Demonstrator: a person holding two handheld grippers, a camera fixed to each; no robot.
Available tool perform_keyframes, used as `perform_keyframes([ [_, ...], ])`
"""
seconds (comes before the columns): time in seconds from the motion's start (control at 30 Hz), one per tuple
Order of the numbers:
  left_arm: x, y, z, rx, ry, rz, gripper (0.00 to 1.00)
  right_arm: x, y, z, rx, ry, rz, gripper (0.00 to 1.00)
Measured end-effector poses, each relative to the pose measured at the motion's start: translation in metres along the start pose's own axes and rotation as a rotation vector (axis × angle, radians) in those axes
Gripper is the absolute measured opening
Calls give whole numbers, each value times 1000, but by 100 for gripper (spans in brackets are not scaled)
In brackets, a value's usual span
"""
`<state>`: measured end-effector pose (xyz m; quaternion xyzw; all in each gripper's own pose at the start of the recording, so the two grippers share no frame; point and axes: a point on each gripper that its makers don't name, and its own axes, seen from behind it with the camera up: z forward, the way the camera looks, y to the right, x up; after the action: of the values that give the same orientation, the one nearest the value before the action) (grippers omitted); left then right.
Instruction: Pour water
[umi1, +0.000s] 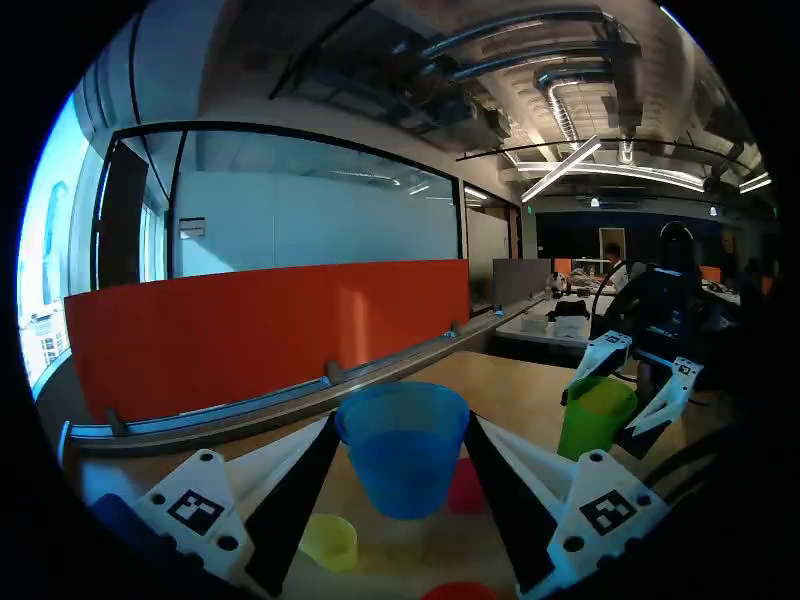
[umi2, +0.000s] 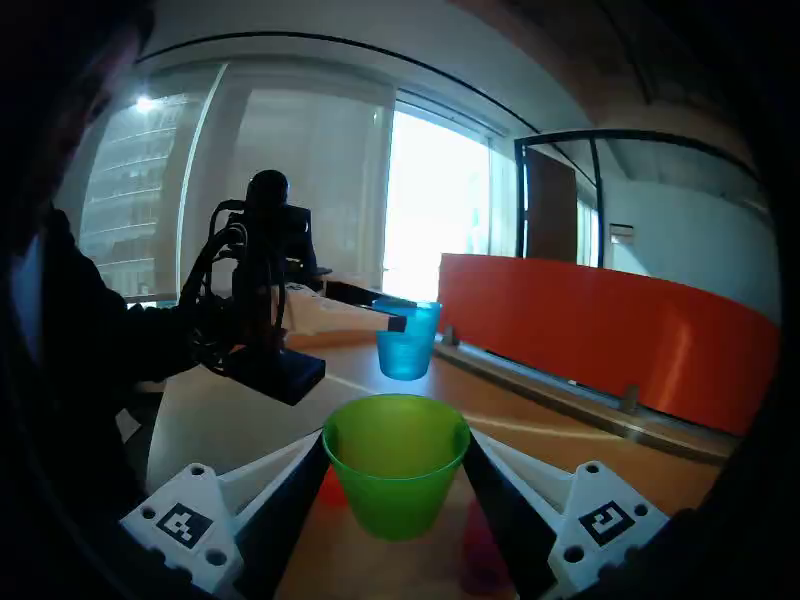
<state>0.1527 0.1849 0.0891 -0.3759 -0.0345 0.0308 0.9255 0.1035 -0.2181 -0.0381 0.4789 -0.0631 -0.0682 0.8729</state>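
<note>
Your left tongs (umi1: 400, 435) are closed on the blue cup (umi1: 405, 470), which sits upright between them and looks part full. Your right tongs (umi2: 397, 450) grip the green cup (umi2: 395, 490), which looks empty. Bring the blue rim just above the green mouth, then tilt slowly.

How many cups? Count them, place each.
5: blue cup in left gripper, green cup in right gripper; yellow cup, pink cup and red cup on the table beneath. More may be hidden.
</note>
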Motion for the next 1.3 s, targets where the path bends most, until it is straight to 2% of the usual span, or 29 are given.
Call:
perform_keyframes([
  [0.43,10,2,-11,2,6,22,88,0,-15,12,41,-6,6,92],
  [0.93,25,6,-27,12,19,62,88,3,-40,35,113,-4,2,92],
  [1.3,36,8,-38,19,34,113,88,2,-53,49,150,-3,6,92],
])
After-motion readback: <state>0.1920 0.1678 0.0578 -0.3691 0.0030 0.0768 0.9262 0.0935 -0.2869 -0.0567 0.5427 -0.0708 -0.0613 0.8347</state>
